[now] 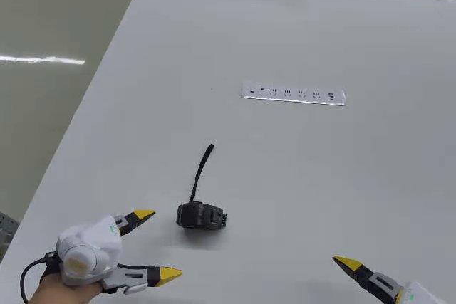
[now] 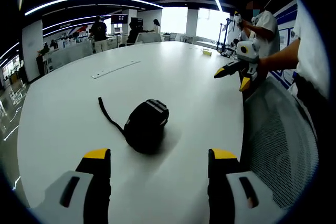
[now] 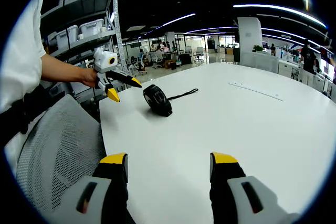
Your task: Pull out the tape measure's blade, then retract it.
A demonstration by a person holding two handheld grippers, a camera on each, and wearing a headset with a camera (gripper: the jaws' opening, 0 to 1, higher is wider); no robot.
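1. The left gripper [image 1: 158,243] is wide open and holds nothing, near the front edge of the table [image 1: 299,176].
2. The tape measure [image 1: 201,216] lies on the table just beside its jaws, not touching them. Its black strap [image 1: 201,171] stretches away.
3. The right gripper [image 3: 169,158] is also wide open and empty, well apart from the tape measure.

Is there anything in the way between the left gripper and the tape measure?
No, nothing visible. Only bare table lies between the open left gripper and the tape measure; its strap trails off on the far side.
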